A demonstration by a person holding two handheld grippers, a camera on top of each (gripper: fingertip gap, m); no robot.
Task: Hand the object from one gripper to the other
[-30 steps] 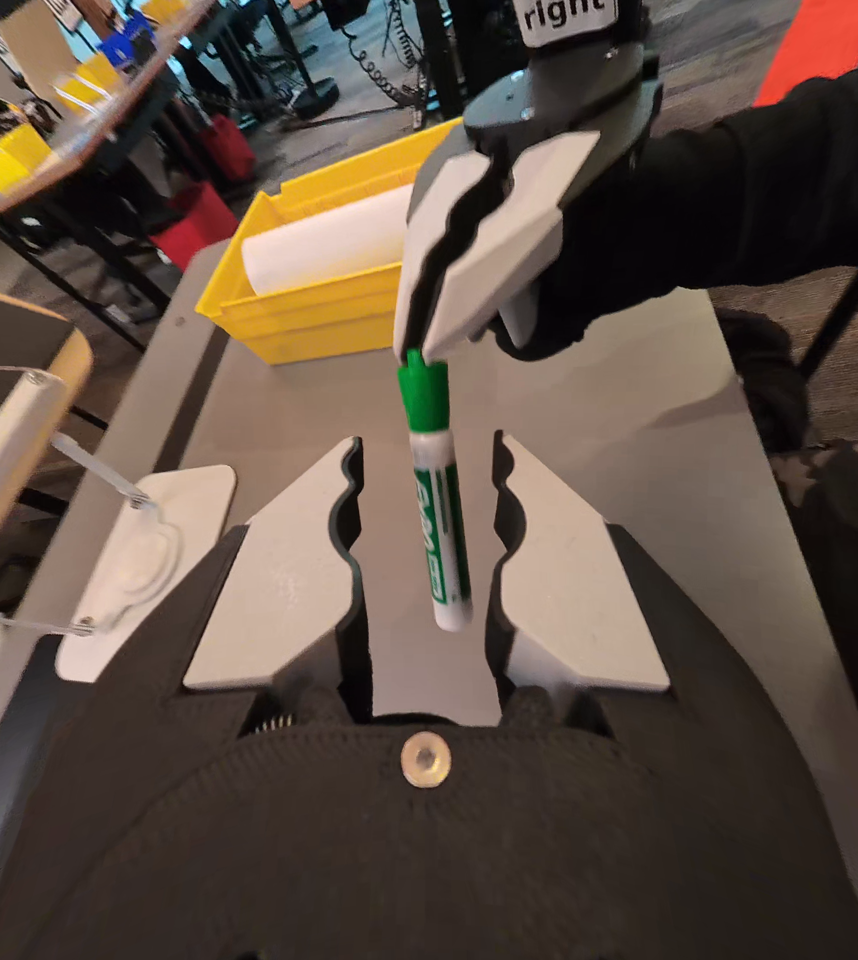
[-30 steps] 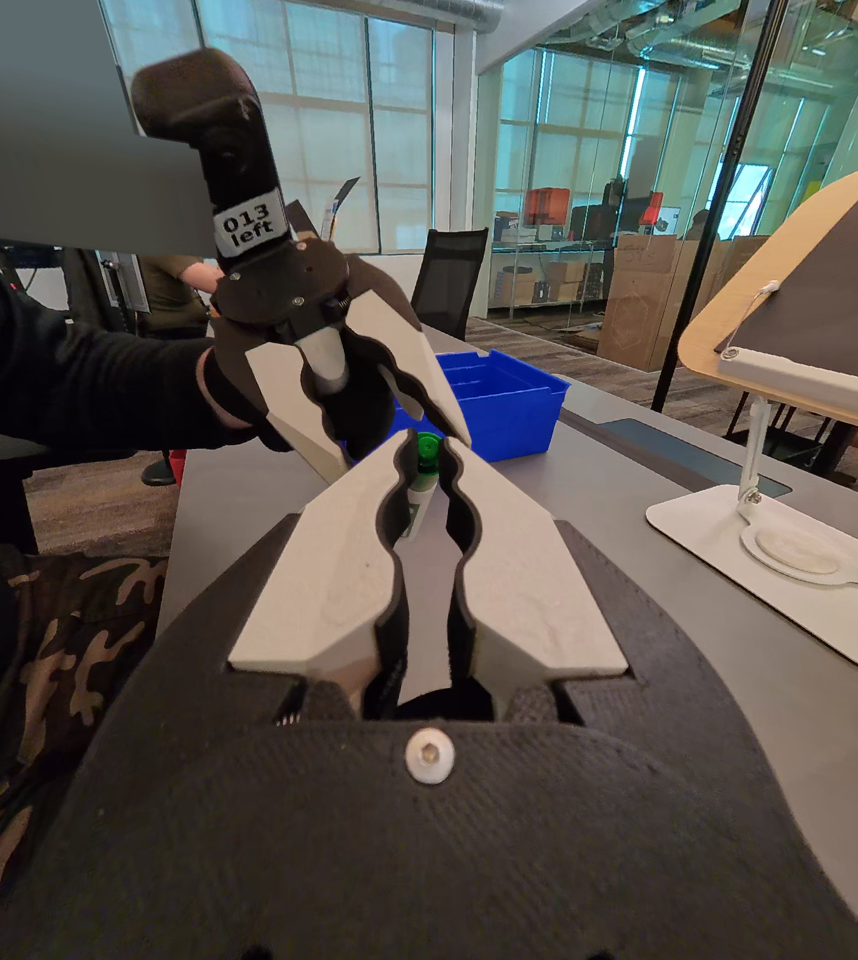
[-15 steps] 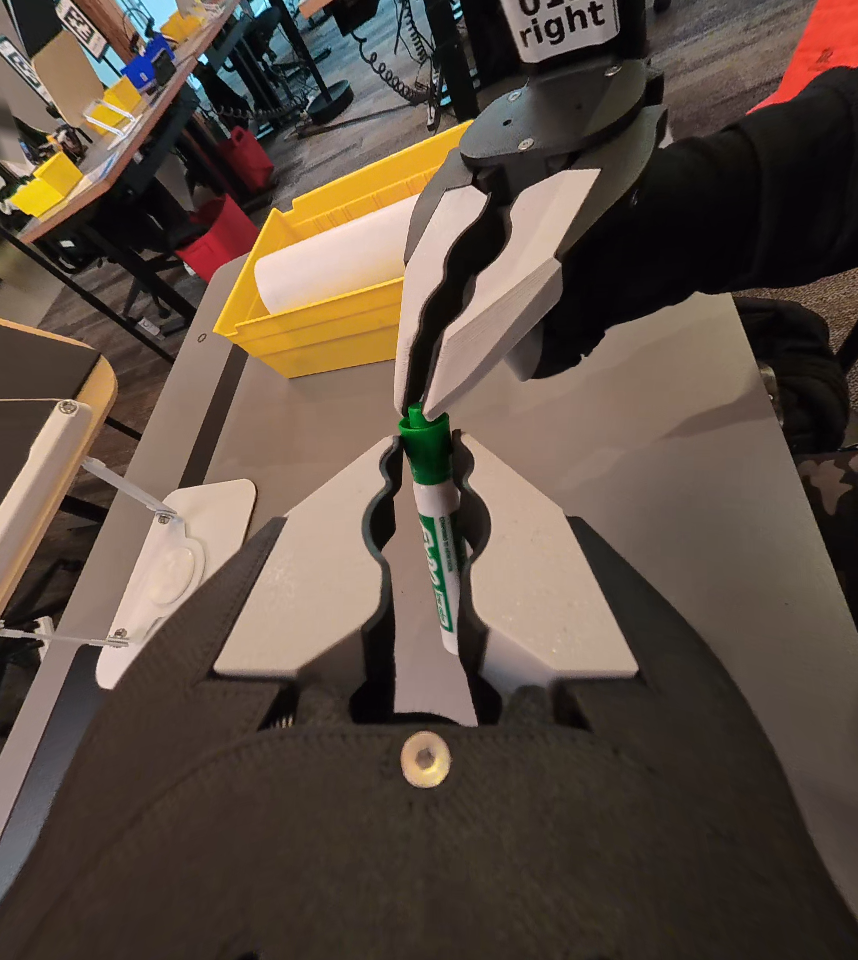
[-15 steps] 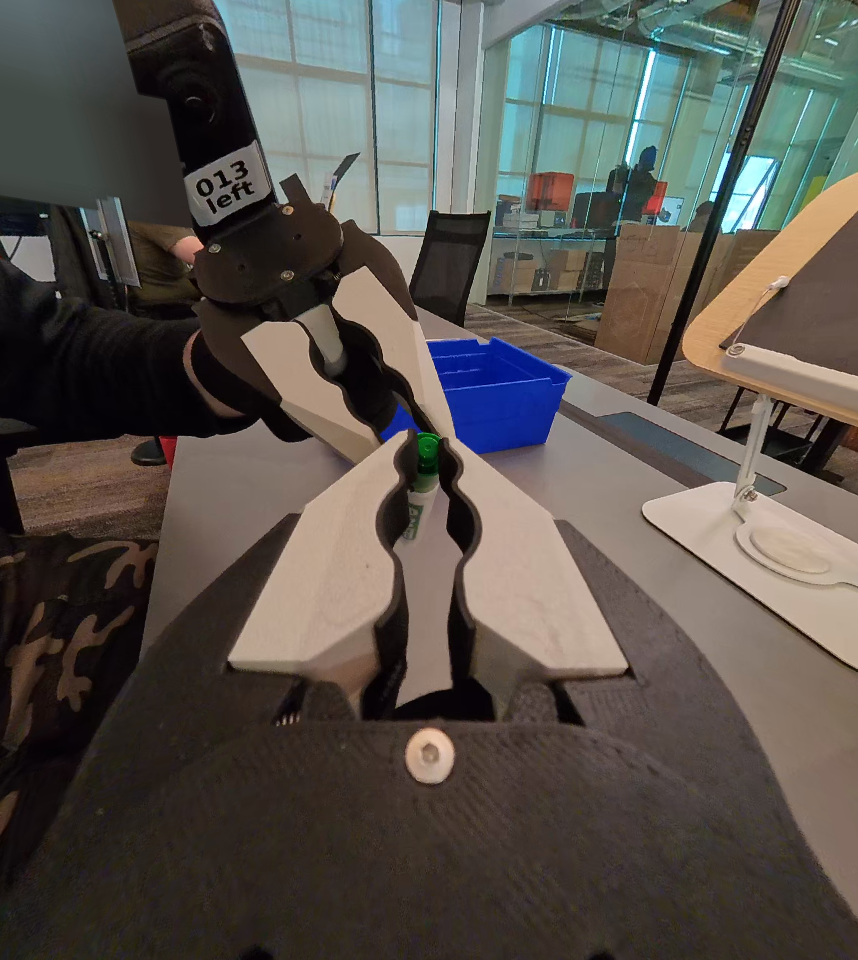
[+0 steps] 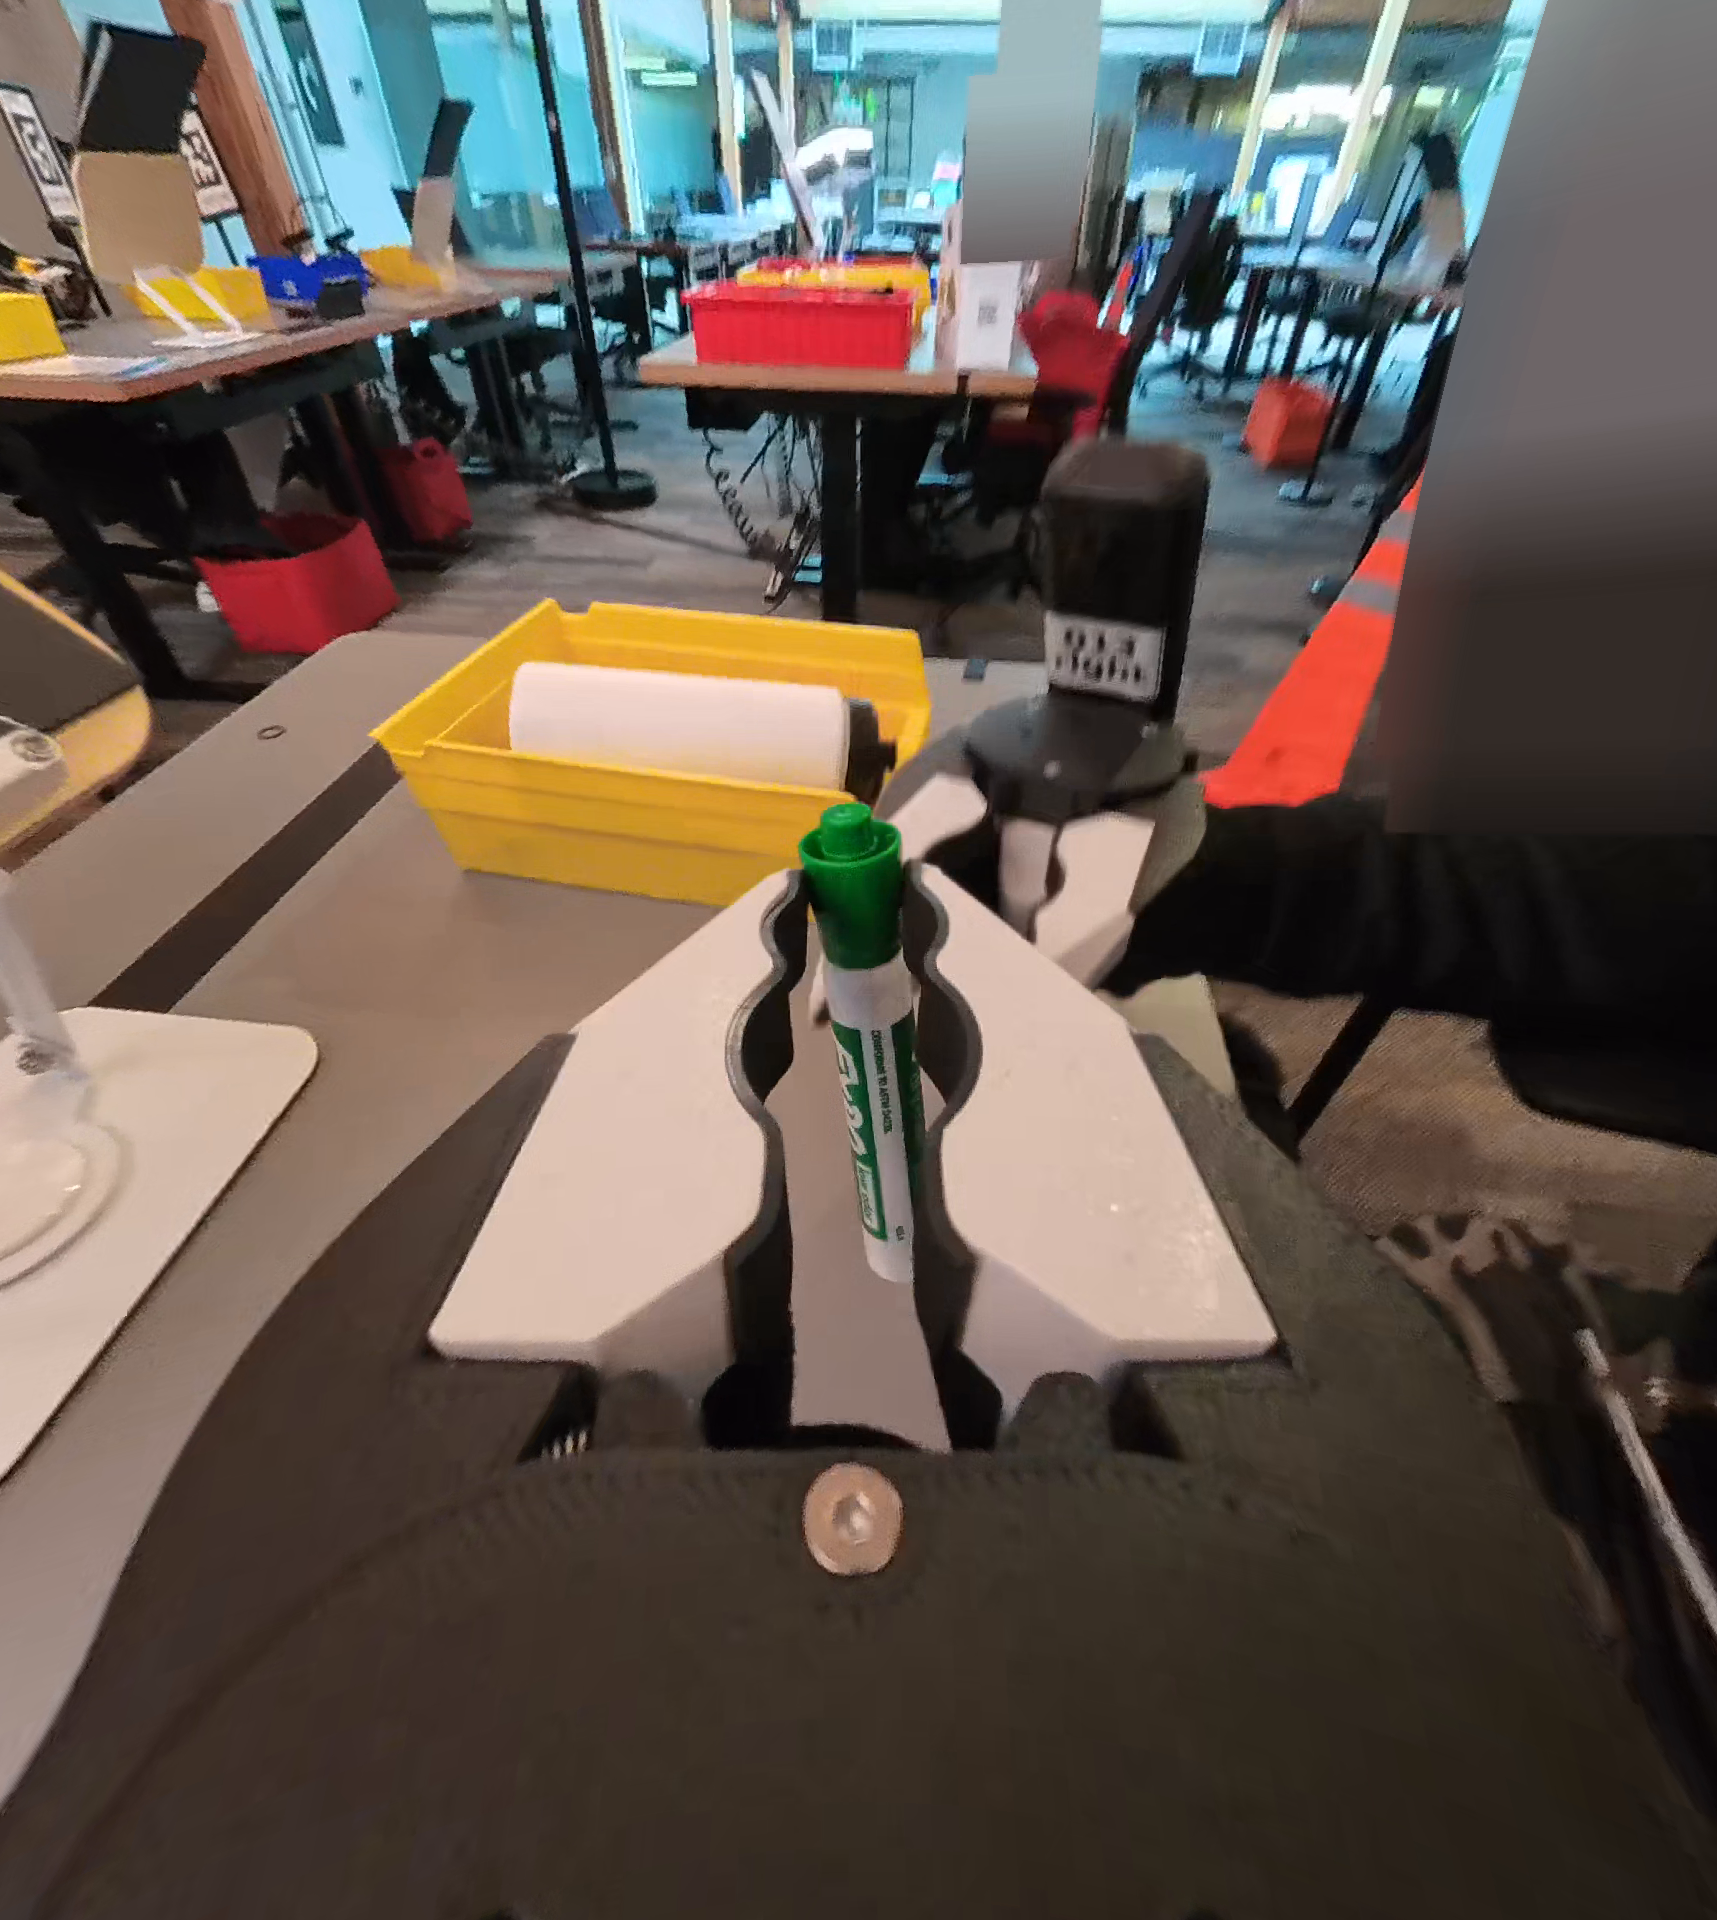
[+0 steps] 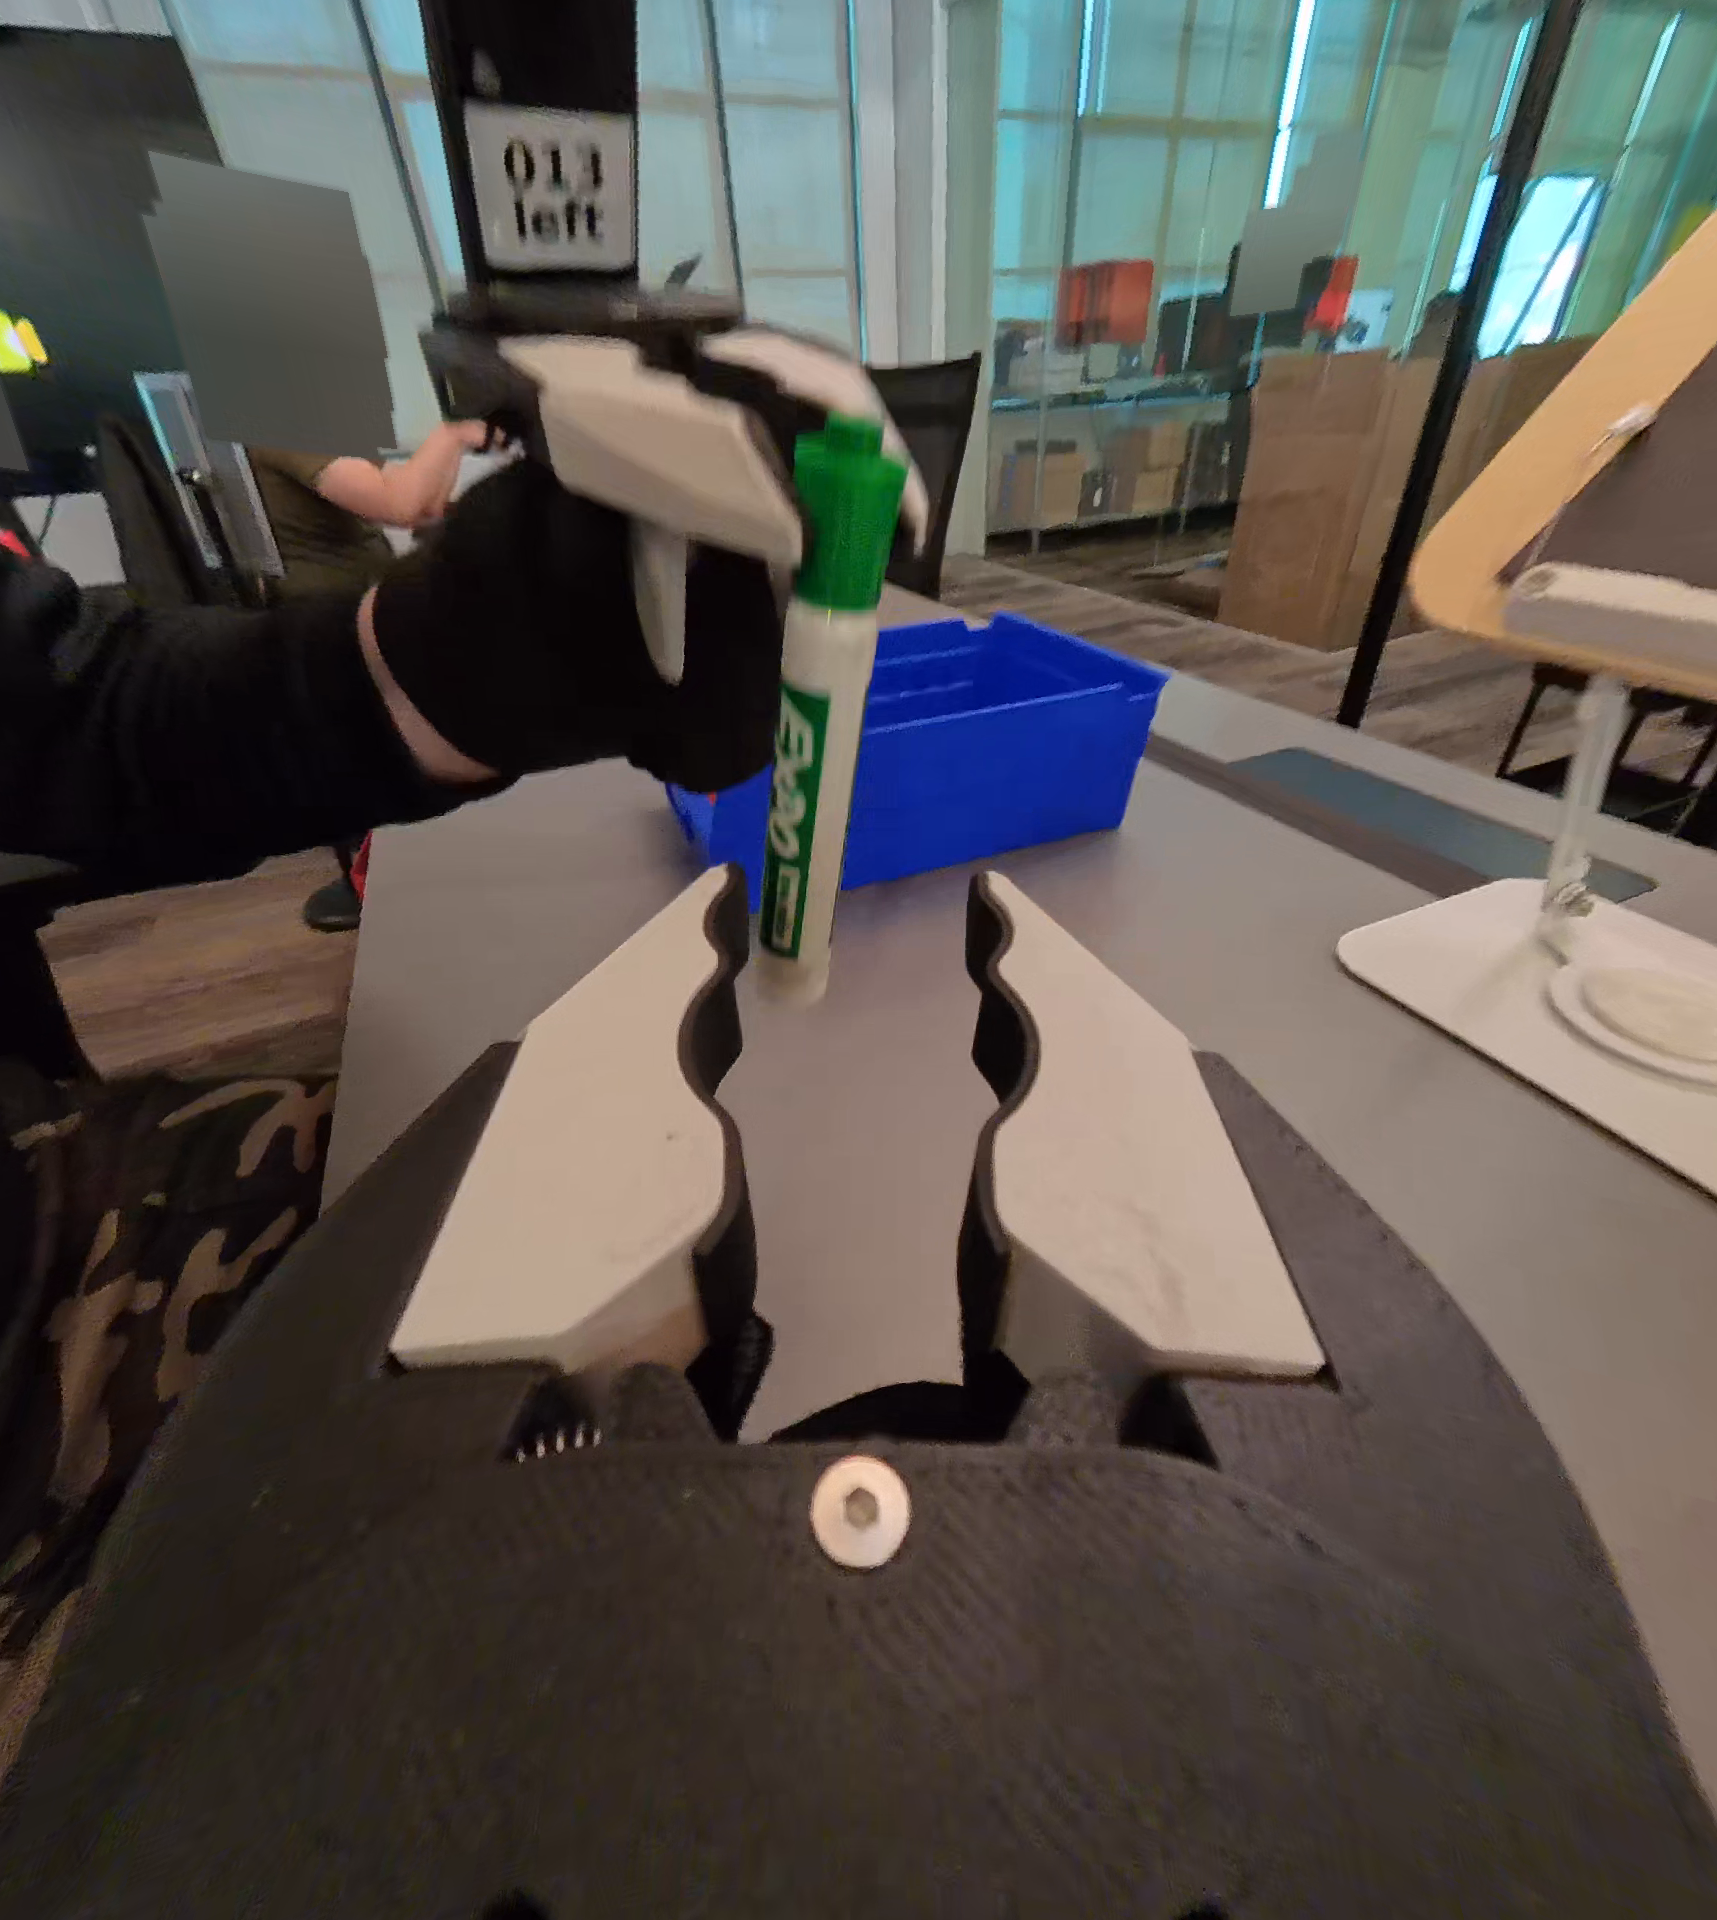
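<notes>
Marker (image 5: pixel 864 1049) with a green cap and white barrel sits clamped in the left gripper (image 5: pixel 851 904), pinched at the cap between the two white fingers (image 5: pixel 667 1122), cap end pointing away from the camera and the barrel running back through the gap toward the gripper body. From the right wrist view the same marker (image 6: pixel 818 707) hangs nearly upright, cap on top, held up off the grey tabletop (image 6: pixel 1249 1039) by the left gripper (image 6: pixel 833 499), which a black-gloved hand (image 6: pixel 563 644) carries. The right gripper (image 6: pixel 849 894) stands with its jaws spread wide and nothing between them; the marker's lower end hovers just in front of its left fingertip, not touching as far as can be seen. In the left wrist view the right gripper (image 5: pixel 1041 883) shows beyond the marker, low beside a yellow bin (image 5: pixel 625 821) that holds a white roll (image 5: pixel 677 724). A blue bin (image 6: pixel 989 738) stands behind the marker on the tabletop, and a white stand base (image 6: pixel 1560 1029) lies off to the right.
</notes>
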